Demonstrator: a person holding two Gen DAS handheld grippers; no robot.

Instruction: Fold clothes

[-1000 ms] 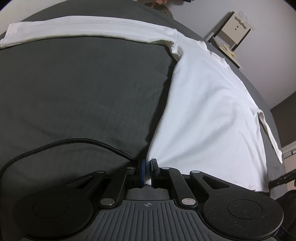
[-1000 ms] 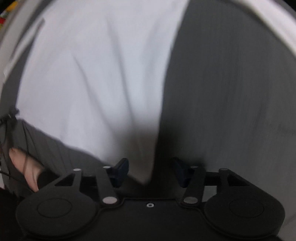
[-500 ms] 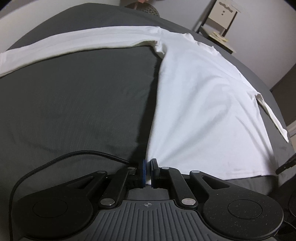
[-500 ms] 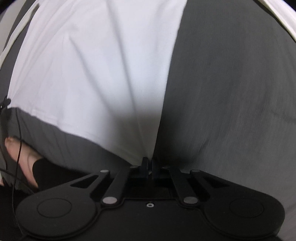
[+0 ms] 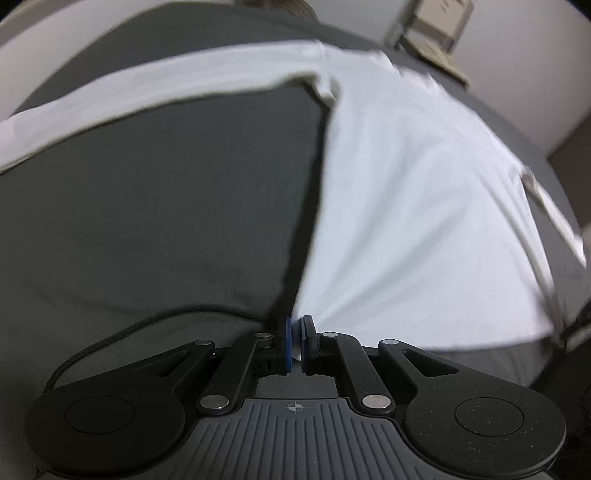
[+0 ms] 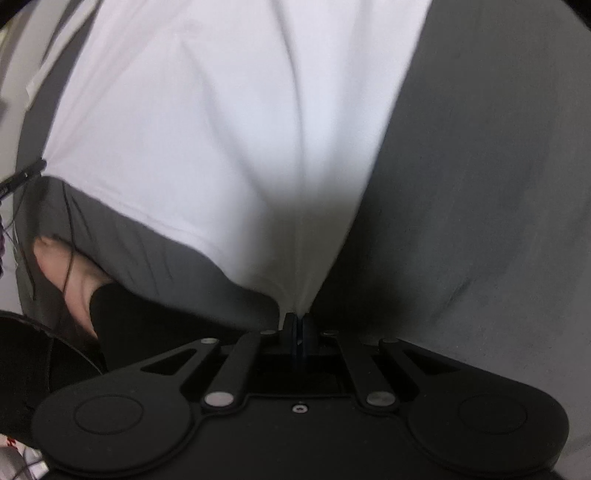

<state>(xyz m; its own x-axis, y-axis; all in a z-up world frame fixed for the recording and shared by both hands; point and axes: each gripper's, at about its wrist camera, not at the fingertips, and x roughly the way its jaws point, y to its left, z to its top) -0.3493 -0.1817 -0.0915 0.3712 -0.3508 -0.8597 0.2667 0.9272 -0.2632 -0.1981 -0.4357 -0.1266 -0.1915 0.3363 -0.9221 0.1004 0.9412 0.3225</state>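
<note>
A white long-sleeved shirt [image 5: 417, 206] lies spread on a dark grey bed [image 5: 166, 206], one sleeve [image 5: 155, 92] stretched out to the far left. My left gripper [image 5: 294, 345] is shut on the shirt's bottom hem corner, and the cloth fans out from its blue pads. In the right wrist view the same shirt [image 6: 221, 122] rises in taut folds from my right gripper [image 6: 298, 325], which is shut on another hem corner. The grey bed cover [image 6: 480, 184] fills the right side of that view.
A black cable [image 5: 122, 332] trails from the left gripper over the bed. A pale piece of furniture [image 5: 436, 26] stands by the wall past the bed's far edge. A person's bare foot [image 6: 70, 273] and dark trouser leg show at the lower left of the right wrist view.
The right gripper closed on the shirt's hem one second ago and now pulls the cloth taut. The left gripper, holding its corner throughout, has lifted and swung, so the view blurs.
</note>
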